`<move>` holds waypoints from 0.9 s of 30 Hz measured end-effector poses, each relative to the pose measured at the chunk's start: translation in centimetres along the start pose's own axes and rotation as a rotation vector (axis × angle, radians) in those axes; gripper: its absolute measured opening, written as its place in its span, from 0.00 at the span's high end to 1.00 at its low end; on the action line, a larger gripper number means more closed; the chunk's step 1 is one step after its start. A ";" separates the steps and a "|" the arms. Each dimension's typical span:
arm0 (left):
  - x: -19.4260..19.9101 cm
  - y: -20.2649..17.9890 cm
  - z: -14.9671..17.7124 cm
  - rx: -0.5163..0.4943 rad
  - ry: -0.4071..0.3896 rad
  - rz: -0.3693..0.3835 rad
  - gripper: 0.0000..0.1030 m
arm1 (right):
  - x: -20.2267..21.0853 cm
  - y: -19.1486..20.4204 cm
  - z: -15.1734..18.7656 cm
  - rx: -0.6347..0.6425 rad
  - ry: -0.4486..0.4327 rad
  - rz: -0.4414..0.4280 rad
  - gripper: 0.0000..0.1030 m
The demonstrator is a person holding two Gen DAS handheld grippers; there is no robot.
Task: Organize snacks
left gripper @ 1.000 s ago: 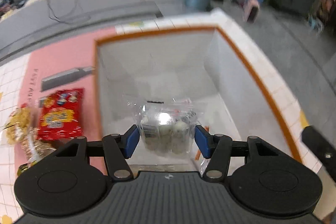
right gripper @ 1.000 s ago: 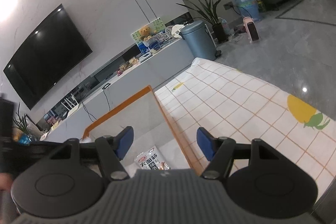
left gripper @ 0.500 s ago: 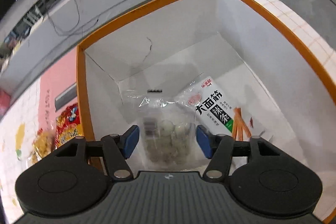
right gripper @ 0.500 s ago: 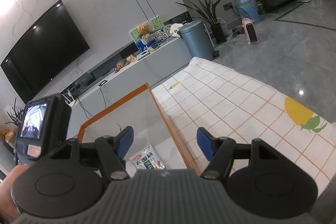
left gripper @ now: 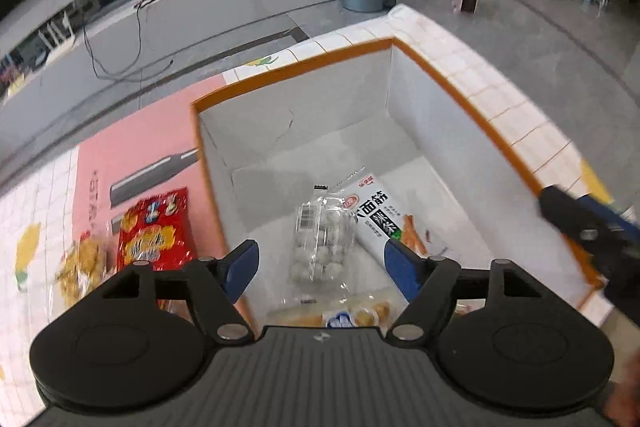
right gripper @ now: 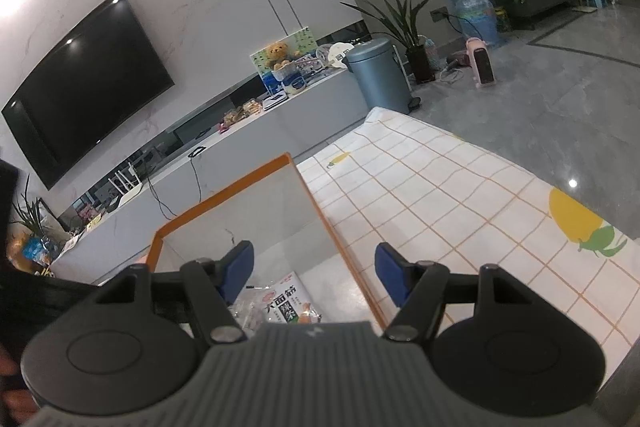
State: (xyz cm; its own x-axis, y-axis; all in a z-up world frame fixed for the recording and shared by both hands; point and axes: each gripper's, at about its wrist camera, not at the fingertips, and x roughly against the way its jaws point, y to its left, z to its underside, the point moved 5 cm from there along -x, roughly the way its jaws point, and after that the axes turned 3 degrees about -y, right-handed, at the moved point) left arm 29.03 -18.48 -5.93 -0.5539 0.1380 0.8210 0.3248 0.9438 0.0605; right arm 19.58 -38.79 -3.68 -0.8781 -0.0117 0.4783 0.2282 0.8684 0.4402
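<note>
Left gripper (left gripper: pixel 320 263) opening, empty, above clear pouch (left gripper: pixel 320 243) in box (left gripper: pixel 460 99); red packet (left gripper: pixel 154 231) lying leftward, nearer than right gripper (right gripper: pixel 314 275), half-open, empty.

One box (left gripper: pixel 440 123), orange rim. Inside: three snack packs – clear bag of pale balls (left gripper: pixel 320 243), white noodle-stick pack (left gripper: pixel 380 219), pack of yellow pieces (left gripper: pixel 360 311). Outside, left of box: two packs – red (left gripper: pixel 154 227), golden (left gripper: pixel 82 267). Two hand-held grippers.

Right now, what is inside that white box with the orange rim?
Inside the box: a clear bag of pale round snacks, partly overlapping a white noodle-stick packet, and a packet of yellowish pieces at the near edge, mostly hidden by the left tongs, whose jaws are opening.
</note>
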 end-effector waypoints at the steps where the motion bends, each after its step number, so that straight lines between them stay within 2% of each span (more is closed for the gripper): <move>1: 0.7 0.5 0.0 0.019 -0.005 0.011 0.18 | 0.0 0.1 0.1 0.004 0.004 0.000 0.35; 4: 2.6 2.1 0.4 0.075 -0.018 0.046 0.18 | -0.2 0.8 0.6 0.026 0.018 0.003 0.34; 6: 3.6 3.0 0.9 0.107 -0.019 0.057 0.18 | -0.2 1.4 0.7 0.055 0.019 0.006 0.29; 9: 4.9 4.3 2.1 0.135 -0.015 0.069 0.18 | 0.0 2.3 0.9 0.066 0.027 -0.035 0.29; 15: 7.1 6.9 4.8 0.153 -0.017 0.033 0.18 | 1.5 5.2 0.8 0.111 -0.012 -0.109 0.29; 21: 9.1 9.3 7.3 0.165 -0.026 0.005 0.18 | 2.7 9.3 1.5 0.173 0.012 -0.193 0.20; 27: 10.8 11.9 9.2 0.191 -0.037 0.001 0.18 | 3.8 13.3 2.4 0.231 0.025 -0.274 0.17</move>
State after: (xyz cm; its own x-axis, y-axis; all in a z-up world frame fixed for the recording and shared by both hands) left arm 19.83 -3.03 -1.58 -0.5826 0.1469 0.7994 0.1760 0.9830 -0.0524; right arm 18.27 -26.08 2.13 -0.8825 -0.2690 0.3858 -0.1177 0.9205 0.3727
